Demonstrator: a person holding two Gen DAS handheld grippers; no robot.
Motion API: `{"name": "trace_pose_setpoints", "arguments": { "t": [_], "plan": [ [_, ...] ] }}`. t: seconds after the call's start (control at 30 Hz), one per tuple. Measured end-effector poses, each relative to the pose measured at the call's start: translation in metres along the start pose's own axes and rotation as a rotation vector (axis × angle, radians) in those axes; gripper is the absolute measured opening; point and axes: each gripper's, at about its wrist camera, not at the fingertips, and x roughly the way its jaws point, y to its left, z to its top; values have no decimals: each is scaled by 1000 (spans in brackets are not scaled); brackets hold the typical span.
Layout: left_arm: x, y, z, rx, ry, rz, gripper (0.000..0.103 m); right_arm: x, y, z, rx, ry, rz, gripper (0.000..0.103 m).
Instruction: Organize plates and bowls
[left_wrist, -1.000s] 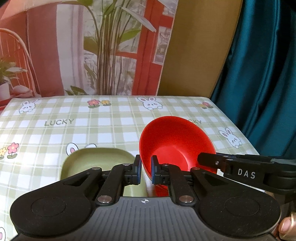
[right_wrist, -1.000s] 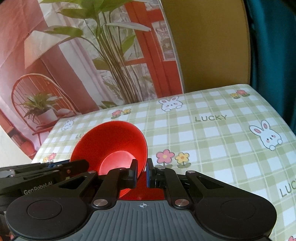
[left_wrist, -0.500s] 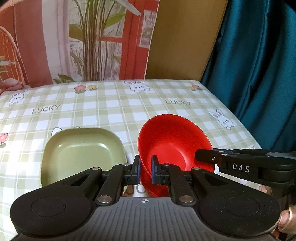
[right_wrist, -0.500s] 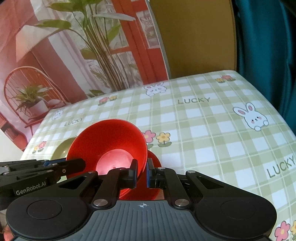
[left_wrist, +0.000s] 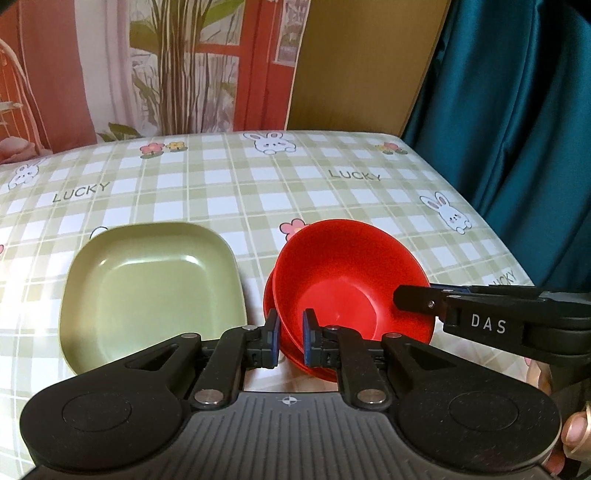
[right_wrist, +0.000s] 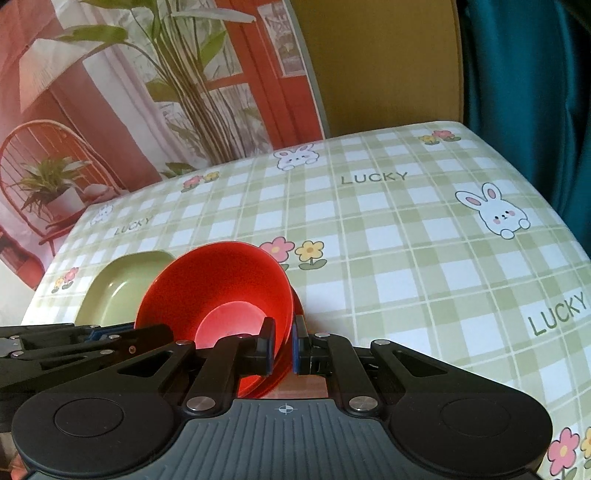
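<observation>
A red bowl (left_wrist: 343, 280) is held tilted between both grippers, above a second red dish (left_wrist: 269, 295) whose rim peeks out beneath it. My left gripper (left_wrist: 288, 338) is shut on the bowl's near-left rim. My right gripper (right_wrist: 282, 345) is shut on its right rim; the bowl (right_wrist: 218, 288) fills that view's lower left. The right gripper's fingers (left_wrist: 421, 301) enter the left wrist view from the right. A green square plate (left_wrist: 147, 288) lies on the table just left of the bowl and also shows in the right wrist view (right_wrist: 118, 288).
The table (left_wrist: 258, 192) has a green checked cloth with rabbits and flowers. Its right edge meets a teal curtain (left_wrist: 517, 129). A printed backdrop (left_wrist: 147, 66) and a brown board (left_wrist: 362, 62) stand behind the far edge.
Both grippers have carried the red bowl down and back toward the near table edge, over the second red dish. The green plate now shows fully beside it.
</observation>
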Motion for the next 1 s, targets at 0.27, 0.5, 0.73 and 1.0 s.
{"name": "trace_pose_setpoints", "arguments": {
  "t": [0.27, 0.5, 0.73, 1.0],
  "plan": [
    [4, -1, 1, 2, 11, -11, 13, 1, -2, 1, 0, 4, -5, 9],
    [2, 4, 3, -12, 16, -23, 16, 1, -3, 1, -3, 3, -3, 11],
    [-3, 12, 3, -42, 6, -37, 17, -1, -2, 2, -16, 1, -14, 14],
    [-14, 21, 3, -104, 10, -89, 18, -1, 1, 4, -29, -14, -22, 14]
  ]
}}
